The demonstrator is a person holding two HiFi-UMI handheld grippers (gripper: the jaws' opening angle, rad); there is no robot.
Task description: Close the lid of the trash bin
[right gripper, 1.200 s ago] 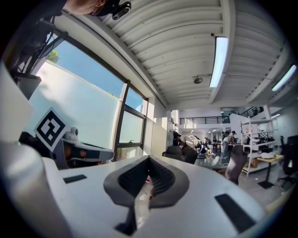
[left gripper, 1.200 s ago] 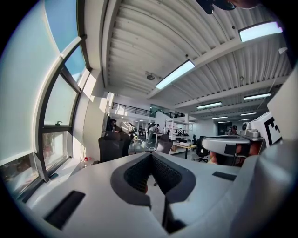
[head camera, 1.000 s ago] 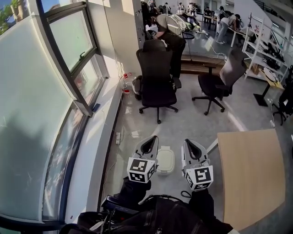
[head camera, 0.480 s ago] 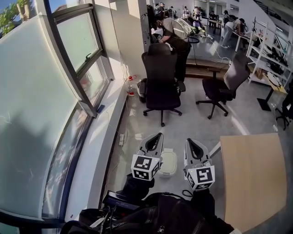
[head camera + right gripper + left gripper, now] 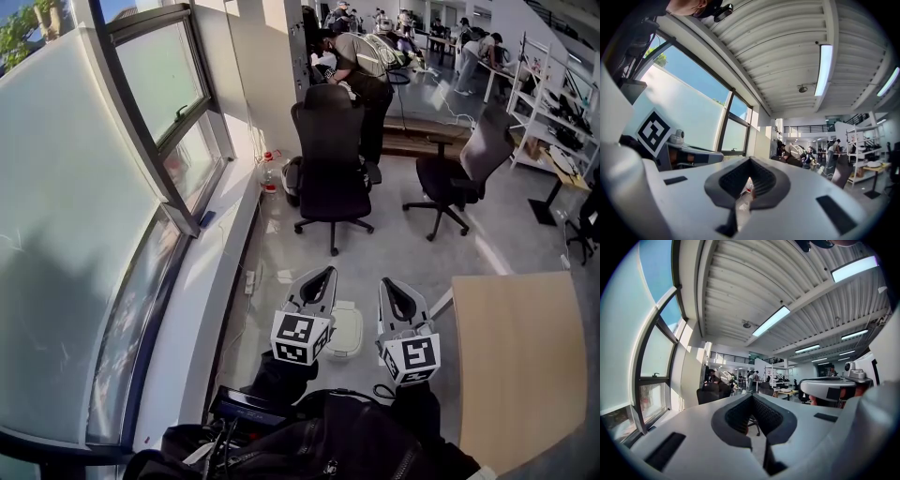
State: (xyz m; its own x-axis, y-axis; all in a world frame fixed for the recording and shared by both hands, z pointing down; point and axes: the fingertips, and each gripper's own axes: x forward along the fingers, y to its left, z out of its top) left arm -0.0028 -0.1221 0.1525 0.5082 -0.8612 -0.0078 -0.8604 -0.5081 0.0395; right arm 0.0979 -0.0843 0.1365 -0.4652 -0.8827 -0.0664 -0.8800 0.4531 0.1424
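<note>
In the head view a small white trash bin [image 5: 344, 332] stands on the grey floor, partly hidden behind and between my two grippers; from above its lid looks flat. My left gripper [image 5: 324, 272] is held level just left of the bin, jaws shut with nothing in them. The right gripper [image 5: 386, 282] hangs beside it on the bin's right, also shut and empty. In the left gripper view the left gripper [image 5: 752, 396] shows tips meeting around an empty dark hollow. The right gripper view shows the right gripper [image 5: 750, 160] the same way. Neither touches the bin.
A black office chair [image 5: 330, 155] and a grey one [image 5: 461, 159] stand ahead. A wooden table [image 5: 521, 356] is at the right, the window wall [image 5: 84, 234] at the left with a power strip [image 5: 249, 281] and a bottle [image 5: 270, 174]. People work at the back.
The head view has shifted slightly, so the chairs sit a little lower in the picture. Both grippers keep their places and stay shut.
</note>
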